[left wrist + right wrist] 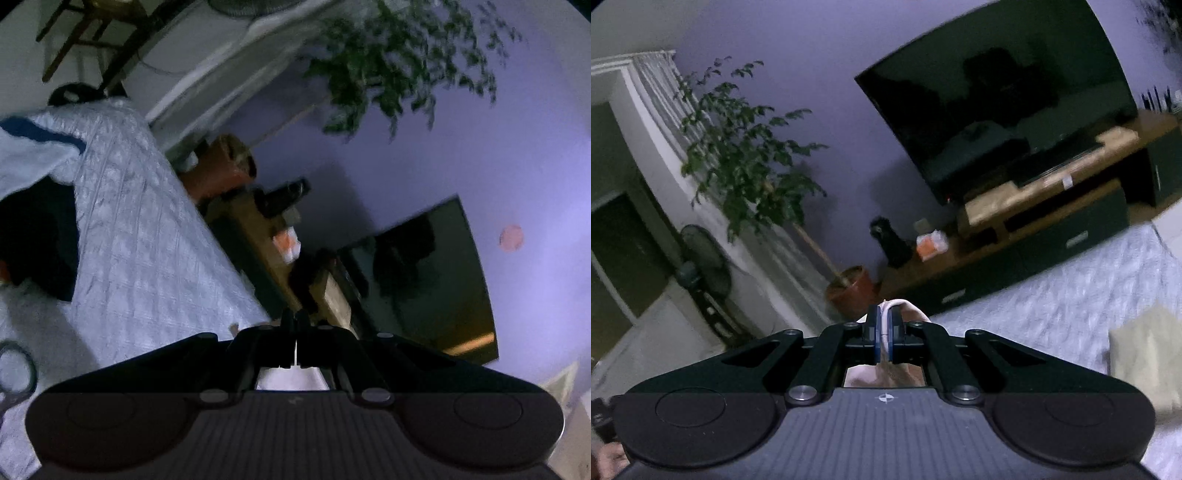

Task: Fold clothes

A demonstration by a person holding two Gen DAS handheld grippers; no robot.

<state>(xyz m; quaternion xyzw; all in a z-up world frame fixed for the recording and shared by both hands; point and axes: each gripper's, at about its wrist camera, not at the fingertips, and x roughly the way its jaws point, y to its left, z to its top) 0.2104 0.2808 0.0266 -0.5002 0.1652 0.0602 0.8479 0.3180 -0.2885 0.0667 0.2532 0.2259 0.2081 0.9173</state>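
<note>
Cloth pinched on both sides: right gripper [885, 326] jaws clamp a pale garment edge [905, 306]; left gripper [295, 332] jaws pressed together on a thin white cloth sliver [296, 352], quilted bed [147, 240] beyond.

I'm working in a home living room or bedroom: a large dark television [997, 110] hangs on a lilac wall above a low wooden media unit [1034, 236], a leafy potted tree [746, 147] and a standing fan [701, 269] sit nearby, and a white quilted cover [1071, 302] spreads below.
</note>
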